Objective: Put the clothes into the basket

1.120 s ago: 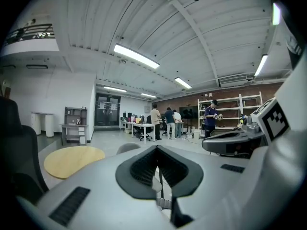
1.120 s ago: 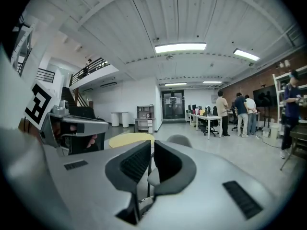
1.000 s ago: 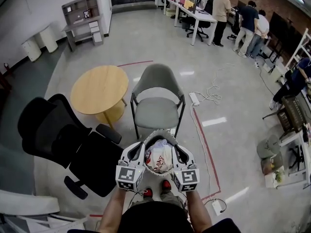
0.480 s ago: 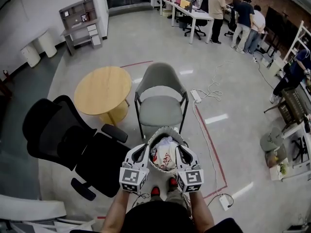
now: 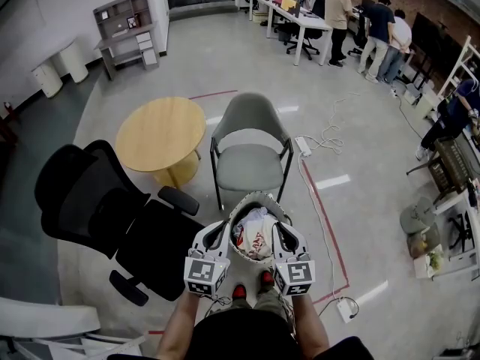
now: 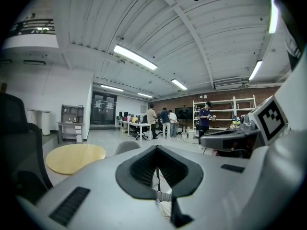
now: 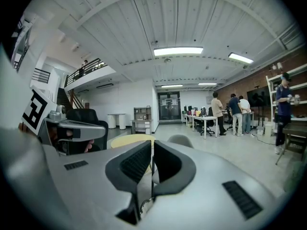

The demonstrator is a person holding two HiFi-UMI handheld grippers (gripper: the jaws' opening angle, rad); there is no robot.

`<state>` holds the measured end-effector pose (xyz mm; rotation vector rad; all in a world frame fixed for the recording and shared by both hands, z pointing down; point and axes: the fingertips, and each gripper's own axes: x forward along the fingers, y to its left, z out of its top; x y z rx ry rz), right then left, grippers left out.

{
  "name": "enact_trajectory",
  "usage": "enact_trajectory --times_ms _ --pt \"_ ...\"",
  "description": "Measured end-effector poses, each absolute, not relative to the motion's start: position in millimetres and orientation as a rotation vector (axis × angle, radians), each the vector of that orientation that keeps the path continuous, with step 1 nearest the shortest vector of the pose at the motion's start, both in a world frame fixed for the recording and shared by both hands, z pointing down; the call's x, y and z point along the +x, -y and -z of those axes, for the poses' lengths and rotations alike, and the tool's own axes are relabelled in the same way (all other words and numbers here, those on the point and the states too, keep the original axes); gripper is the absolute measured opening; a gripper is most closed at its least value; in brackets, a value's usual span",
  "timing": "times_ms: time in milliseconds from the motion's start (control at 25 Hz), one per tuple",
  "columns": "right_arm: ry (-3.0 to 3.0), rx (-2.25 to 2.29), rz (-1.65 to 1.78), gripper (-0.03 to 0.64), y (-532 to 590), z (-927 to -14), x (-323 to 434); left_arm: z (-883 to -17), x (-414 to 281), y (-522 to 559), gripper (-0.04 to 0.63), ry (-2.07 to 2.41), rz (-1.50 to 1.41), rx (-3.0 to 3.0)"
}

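Left gripper (image 5: pixel 222 229): clenched on the left rim of the basket (image 5: pixel 259 196). In the left gripper view the jaws of the left gripper (image 6: pixel 157 169) meet on a thin edge, with a strip of the basket's weave (image 6: pixel 164 196) showing just below the pads.

Right gripper (image 5: pixel 280 231): clenched on the opposite rim. In the right gripper view the jaws of the right gripper (image 7: pixel 151 169) stand nearly together, with only a thin sliver between them.

Basket hangs between the two grippers, clear of the floor, directly in front of the person. Red shoes (image 5: pixel 238 292) show under it.

Clothes (image 5: pixel 253 235): a bundle of white fabric with red print, lying inside the basket.

Beyond the basket: grey chair (image 5: pixel 250 145), seat bare, facing the person. Left of it, a round wooden table (image 5: pixel 160 132). Nearer on the left, a black office chair (image 5: pixel 112 217). Red tape line (image 5: pixel 324 235) on the floor to the right, a white power strip (image 5: pixel 303 145) and cable beside it. People stand at desks (image 5: pixel 300 21) at the far end of the room.
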<state>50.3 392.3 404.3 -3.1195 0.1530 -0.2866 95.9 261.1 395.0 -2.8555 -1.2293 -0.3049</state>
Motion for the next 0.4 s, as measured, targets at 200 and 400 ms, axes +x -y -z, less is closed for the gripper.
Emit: enact_trajectory --times_ms 200,400 --pt "-0.16 -3.122 0.292 0.04 -386.6 -403.0 48.3 -392.7 94.4 -257.1 0.008 1.23 0.301 -2.863" --pt "-0.162 -3.123 0.3 0.04 -385.5 -403.3 46.5 -394.6 91.9 -257.6 0.006 1.227 0.311 -2.856"
